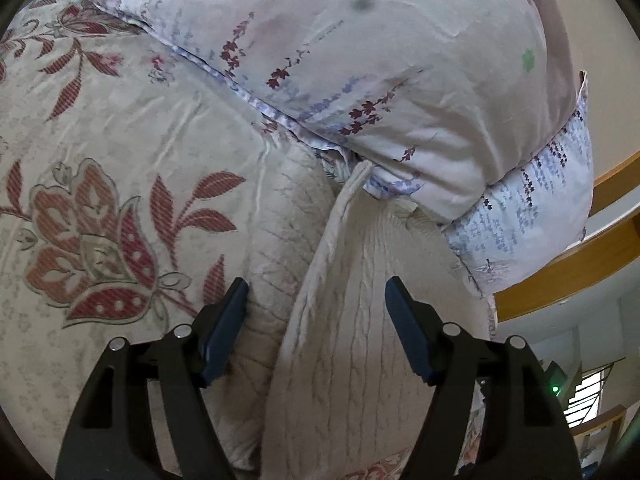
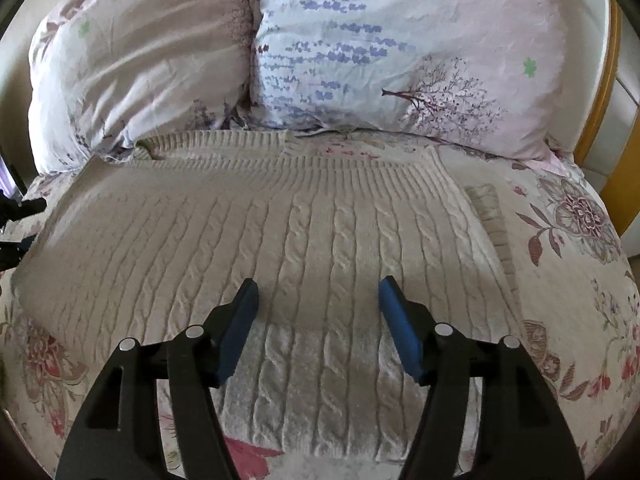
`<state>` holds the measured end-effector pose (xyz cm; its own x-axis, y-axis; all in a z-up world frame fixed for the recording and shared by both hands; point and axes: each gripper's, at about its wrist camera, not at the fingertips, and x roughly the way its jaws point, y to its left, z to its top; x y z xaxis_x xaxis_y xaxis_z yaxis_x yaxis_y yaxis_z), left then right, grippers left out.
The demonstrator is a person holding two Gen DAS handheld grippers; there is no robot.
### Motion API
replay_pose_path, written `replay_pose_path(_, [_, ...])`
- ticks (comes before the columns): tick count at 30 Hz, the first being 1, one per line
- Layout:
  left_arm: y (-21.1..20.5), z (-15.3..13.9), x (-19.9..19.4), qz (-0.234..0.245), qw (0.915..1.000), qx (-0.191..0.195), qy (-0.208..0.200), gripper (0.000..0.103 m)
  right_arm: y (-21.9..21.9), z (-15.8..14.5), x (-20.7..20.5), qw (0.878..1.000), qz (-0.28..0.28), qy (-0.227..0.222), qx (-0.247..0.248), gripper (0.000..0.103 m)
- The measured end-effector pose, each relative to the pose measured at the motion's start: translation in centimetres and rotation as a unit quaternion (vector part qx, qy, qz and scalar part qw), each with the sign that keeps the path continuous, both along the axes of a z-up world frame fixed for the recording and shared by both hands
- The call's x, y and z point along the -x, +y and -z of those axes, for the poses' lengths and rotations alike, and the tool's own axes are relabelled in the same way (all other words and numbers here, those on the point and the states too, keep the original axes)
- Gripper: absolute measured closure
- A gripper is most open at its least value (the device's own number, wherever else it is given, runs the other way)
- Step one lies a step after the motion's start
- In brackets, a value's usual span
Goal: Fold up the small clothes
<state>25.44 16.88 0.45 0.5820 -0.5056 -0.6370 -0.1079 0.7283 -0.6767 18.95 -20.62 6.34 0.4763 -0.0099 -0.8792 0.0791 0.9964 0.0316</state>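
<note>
Here, a cream cable-knit sweater lies spread flat on a bed covered w/ a beige bedspread printed with red and pink flowers. In the right wrist view the knit runs wide across the middle, its ribbed hem along the far edge just beside the pillows. One ribbed cuff sticks out at the right side, resting on the spread. A lower layer of the same knit shows nearer the camera, so the garment looks partly doubled over there.

The right gripper hovers over the sweater, blue-padded jaws spread apart, nothing between them, pads not pressing on the knit.

Left wrist view: the left gripper also has its jaws spread, w/ a raised fold ridge of the sweater running up between the fingers. The pads aren't touching that ridge; no pinch.

Behind the sweater sit two pale lilac pillows w/ purple floral and tree prints, side by side and touching, leaning against the headboard end. A light wooden bed frame rail shows at the right in the left view, beside a pillow corner. Cannot tell whether the sweater's far edge is tucked under the pillows or only abuts them.
</note>
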Motion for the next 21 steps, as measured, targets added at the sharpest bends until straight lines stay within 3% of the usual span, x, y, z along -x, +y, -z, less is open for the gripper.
replay_pose_path(9, [-0.3, 0.7, -0.7, -0.008, 0.9993, 0.034, 0.011, 0.051, -0.1, 0.2, 0.1, 1.0, 0.002, -0.004, -0.007, 0.035])
replay_pose_path(14, [-0.3, 1.6, -1.0, -0.007, 0.9981, 0.055, 0.027, 0.075, -0.1, 0.2, 0.0, 1.0, 0.001, -0.004, -0.008, 0.034])
replay_pose_path(21, [-0.6, 0.7, -0.8, -0.005, 0.9974, 0.072, 0.009, 0.085, -0.1, 0.2, 0.1, 1.0, 0.001, -0.004, -0.008, 0.034])
